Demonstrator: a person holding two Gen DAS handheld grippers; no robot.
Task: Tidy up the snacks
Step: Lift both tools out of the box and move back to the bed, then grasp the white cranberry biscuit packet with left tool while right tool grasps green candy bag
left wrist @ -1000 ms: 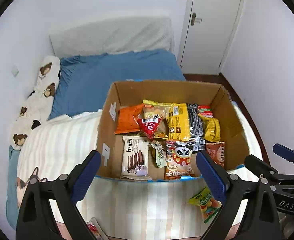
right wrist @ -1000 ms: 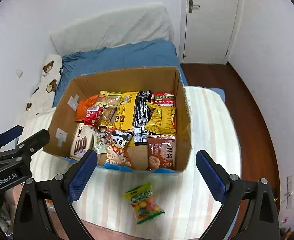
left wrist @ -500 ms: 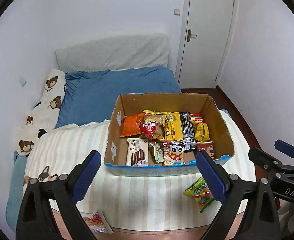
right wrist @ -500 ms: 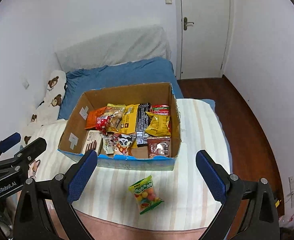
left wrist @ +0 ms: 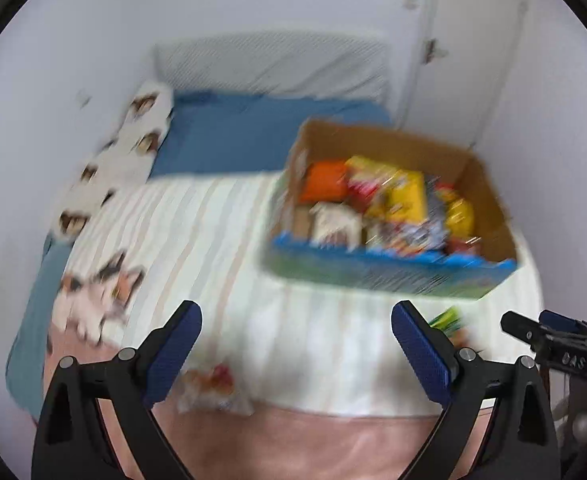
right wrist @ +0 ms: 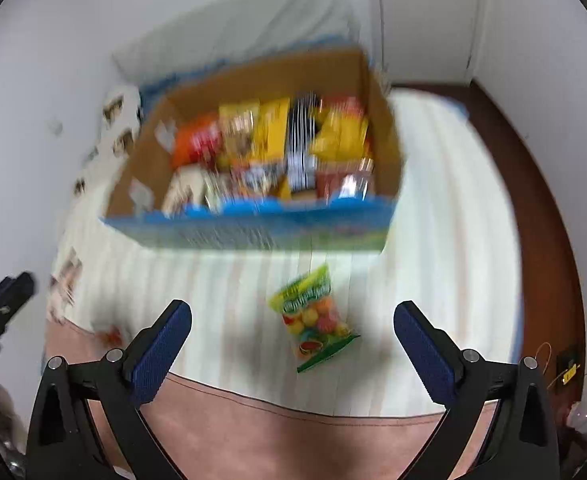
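Blurred views, left gripper (left wrist: pixel 296 340) and right gripper (right wrist: pixel 292 340) both with fingers wide apart and holding nothing, cardboard box (right wrist: pixel 253 232) of snacks stood on the striped bed (right wrist: pixel 433 240), green candy bag (right wrist: pixel 313 320) lay just before the box, another small packet (left wrist: pixel 213 390) near the bed edge

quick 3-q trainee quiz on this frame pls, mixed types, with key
1. True or false: the left gripper is shut on a snack.
2. Which loose packet lies nearest the right gripper: A) green candy bag, B) small pale packet, C) a can?
3. Fill in: the other snacks sit inside the cardboard ____.

Key: 1 false, its jaws stand open and empty; 2 A; 3 box.
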